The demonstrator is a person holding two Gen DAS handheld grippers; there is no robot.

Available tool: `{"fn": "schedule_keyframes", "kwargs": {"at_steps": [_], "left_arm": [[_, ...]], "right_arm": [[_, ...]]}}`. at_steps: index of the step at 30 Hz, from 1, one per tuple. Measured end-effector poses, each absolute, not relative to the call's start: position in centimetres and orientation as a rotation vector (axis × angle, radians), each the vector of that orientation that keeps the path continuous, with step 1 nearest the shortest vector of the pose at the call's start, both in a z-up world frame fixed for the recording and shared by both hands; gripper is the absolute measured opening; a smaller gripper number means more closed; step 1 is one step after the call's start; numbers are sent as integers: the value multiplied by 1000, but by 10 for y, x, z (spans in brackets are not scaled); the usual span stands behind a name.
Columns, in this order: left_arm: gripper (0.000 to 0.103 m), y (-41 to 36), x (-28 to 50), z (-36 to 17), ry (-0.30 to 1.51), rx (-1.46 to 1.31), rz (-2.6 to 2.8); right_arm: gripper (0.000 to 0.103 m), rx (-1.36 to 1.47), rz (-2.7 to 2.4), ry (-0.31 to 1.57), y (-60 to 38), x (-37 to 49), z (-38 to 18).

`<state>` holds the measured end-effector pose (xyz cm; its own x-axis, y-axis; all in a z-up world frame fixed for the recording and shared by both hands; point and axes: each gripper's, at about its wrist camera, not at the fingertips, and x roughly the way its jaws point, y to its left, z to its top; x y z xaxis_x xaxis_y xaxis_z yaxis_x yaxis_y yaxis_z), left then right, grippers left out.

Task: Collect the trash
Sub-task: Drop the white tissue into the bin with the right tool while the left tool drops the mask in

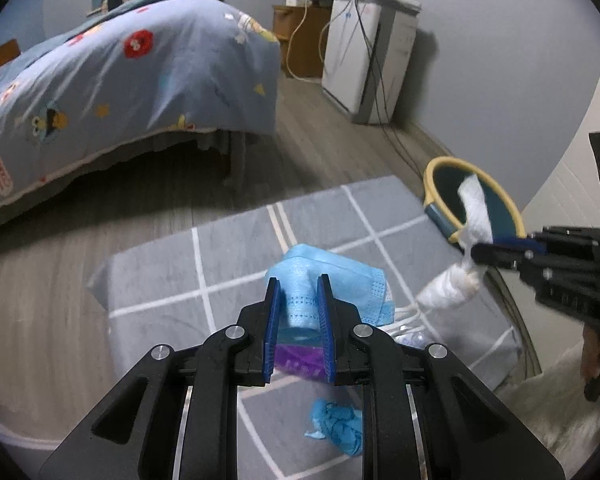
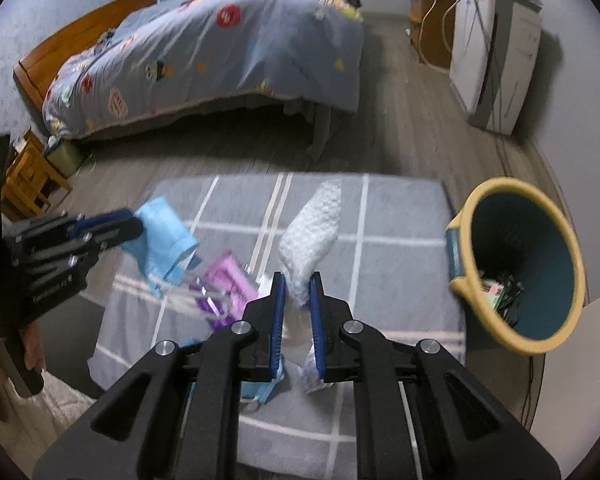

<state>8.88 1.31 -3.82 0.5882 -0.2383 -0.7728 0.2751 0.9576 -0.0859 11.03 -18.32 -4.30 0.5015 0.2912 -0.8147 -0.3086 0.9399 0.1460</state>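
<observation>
Two grips are closed: left gripper [image 1: 299,300] on a blue pleated face mask [image 1: 332,280], right gripper [image 2: 297,296] on crumpled white tissue [image 2: 312,236]; both should be carried rightward and released inside the yellow-rimmed teal bin [image 2: 500,188].

Bin [image 2: 516,264] just right of the mat [image 2: 400,216], bed [image 2: 220,52] beyond, cabinet [image 2: 496,52] far right.

surface: grey checked mat [image 1: 228,248] | on it: purple packet [image 2: 230,276], crumpled blue glove [image 1: 336,426]

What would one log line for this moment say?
left gripper: shut on blue face mask | right gripper: shut on white paper towel | bin: nearby, partly filled
</observation>
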Motion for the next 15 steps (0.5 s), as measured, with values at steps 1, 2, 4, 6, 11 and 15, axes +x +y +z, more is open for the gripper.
{"fn": "schedule_keyframes", "kwargs": {"at_steps": [1,2,4,6,11,15], "left_arm": [[20,13,89,-37,887,42,-302],[20,12,89,-35,881,44,-304],[20,9,88,-33,868,53,-306],[20,6,87,-29,857,55,-310],[20,1,82,-24,836,59,-328],[20,-5,80,-22,823,80,-331]], "right_arm": [[12,-10,355,972,-189,114,-39],[12,1,348,966,-195,117,-36],[12,24,331,957,-207,124,-29],[12,39,303,941,-220,131,-22],[12,38,239,897,-253,148,-5],[12,26,172,845,-283,159,11]]}}
